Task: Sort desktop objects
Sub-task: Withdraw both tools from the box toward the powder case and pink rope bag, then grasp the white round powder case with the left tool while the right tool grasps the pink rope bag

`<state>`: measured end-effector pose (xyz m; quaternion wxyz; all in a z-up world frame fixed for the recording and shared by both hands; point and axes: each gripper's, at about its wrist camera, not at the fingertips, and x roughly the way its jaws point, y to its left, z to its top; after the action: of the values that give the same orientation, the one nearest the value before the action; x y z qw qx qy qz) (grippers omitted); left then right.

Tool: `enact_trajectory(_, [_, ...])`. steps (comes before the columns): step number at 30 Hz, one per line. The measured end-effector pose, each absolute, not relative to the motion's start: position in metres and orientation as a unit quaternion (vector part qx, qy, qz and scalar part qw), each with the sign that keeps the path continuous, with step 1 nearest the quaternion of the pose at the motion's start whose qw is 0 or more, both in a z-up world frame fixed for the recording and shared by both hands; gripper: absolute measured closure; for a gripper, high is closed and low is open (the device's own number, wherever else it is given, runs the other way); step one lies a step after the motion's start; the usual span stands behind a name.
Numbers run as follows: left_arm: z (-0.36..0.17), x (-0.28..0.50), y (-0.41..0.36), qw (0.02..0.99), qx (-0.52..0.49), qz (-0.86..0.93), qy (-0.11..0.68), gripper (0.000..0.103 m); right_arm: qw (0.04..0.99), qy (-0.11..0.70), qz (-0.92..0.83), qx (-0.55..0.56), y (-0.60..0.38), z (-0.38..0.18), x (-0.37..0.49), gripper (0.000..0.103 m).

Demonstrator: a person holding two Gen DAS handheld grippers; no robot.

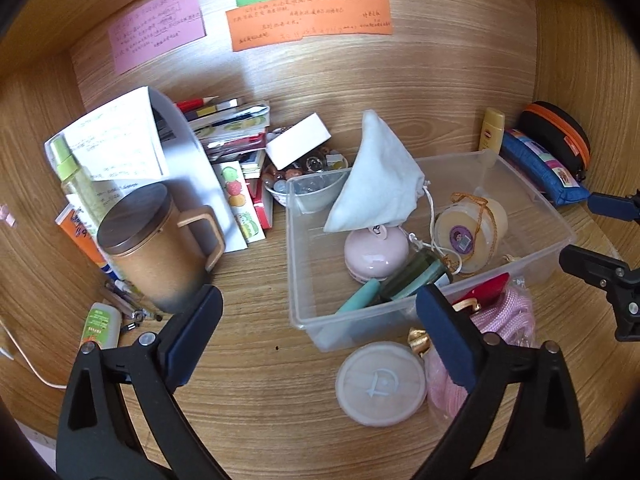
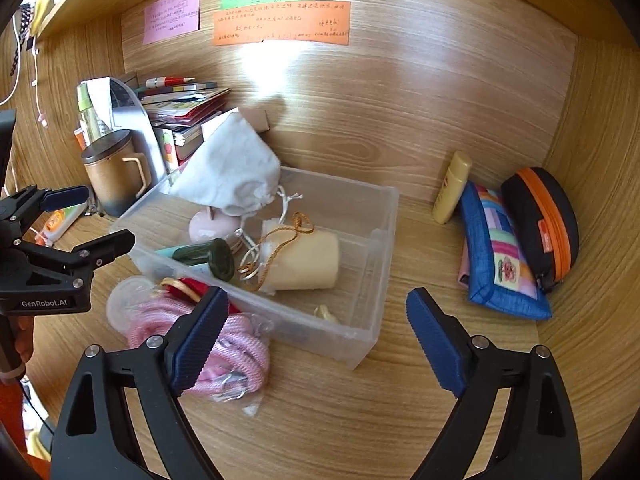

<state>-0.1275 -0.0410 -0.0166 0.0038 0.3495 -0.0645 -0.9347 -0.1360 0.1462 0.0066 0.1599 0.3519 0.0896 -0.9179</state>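
Observation:
A clear plastic bin [image 1: 532, 194] [image 2: 372, 248] stands mid-desk. It holds a white cloth pouch [image 1: 376, 176] [image 2: 232, 168], a pink round case [image 1: 376, 254], a cream jar with cord [image 1: 472, 232] [image 2: 304, 258] and green tubes [image 1: 404, 284]. In front of it lie a round white lid [image 1: 380, 384], a bagged pink rope [image 2: 224, 344] [image 1: 508, 316] and a red item [image 1: 486, 288]. My left gripper [image 1: 320, 340] is open and empty just before the bin. My right gripper [image 2: 316, 340] is open and empty at the bin's near corner, beside the rope.
A lidded brown mug [image 1: 156, 248], book stack [image 1: 232, 128], bowl of marbles [image 1: 304, 184] and small glue bottle [image 1: 100, 326] sit left. A yellow tube [image 2: 452, 188], blue pouch [image 2: 500, 256] and black-orange case [image 2: 544, 224] sit right. Wooden walls enclose the desk.

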Motion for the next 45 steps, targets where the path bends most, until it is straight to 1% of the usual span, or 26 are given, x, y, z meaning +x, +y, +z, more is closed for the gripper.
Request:
enact_trajectory(2, [-0.017,-0.121,-0.048,0.007,0.349,-0.935,-0.059,0.004,0.162,0.087,-0.918,0.351,0.142,0.006,-0.129,0.007])
enact_trajectory(6, [-0.021,-0.111,-0.062,0.01,0.355,-0.934,-0.049,0.004,0.165,0.09,-0.918,0.35,0.13,-0.001,-0.117,0.001])
enact_trajectory(16, [-0.04,-0.087,-0.089,0.018,0.373,-0.927,-0.03,0.004,0.183,0.083,-0.897,0.394,0.095,-0.039,-0.103,0.001])
enact_trajectory(19, [-0.043,-0.081,-0.095,0.019,0.375,-0.926,-0.027,0.004,0.177,0.089,-0.895,0.4,0.085,-0.045,-0.104,0.001])
enact_trajectory(29, [-0.051,-0.071,-0.111,0.015,0.385,-0.922,-0.018,0.004,0.165,0.071,-0.882,0.435,0.068,-0.062,-0.113,0.001])
enact_trajectory(31, [-0.052,-0.07,-0.113,0.013,0.387,-0.922,-0.017,0.004,0.157,0.078,-0.883,0.435,0.065,-0.064,-0.114,0.0])
enact_trajectory(35, [-0.055,-0.069,-0.113,0.001,0.392,-0.92,-0.014,0.004,0.134,0.119,-0.883,0.433,0.055,-0.07,-0.116,0.0])
enact_trajectory(40, [-0.059,-0.068,-0.106,-0.017,0.396,-0.918,-0.014,0.004,0.123,0.131,-0.883,0.433,0.058,-0.072,-0.116,0.0])
enact_trajectory(45, [-0.064,-0.067,-0.093,-0.042,0.403,-0.914,-0.029,0.004,0.114,0.104,-0.879,0.451,0.082,-0.073,-0.119,0.0])
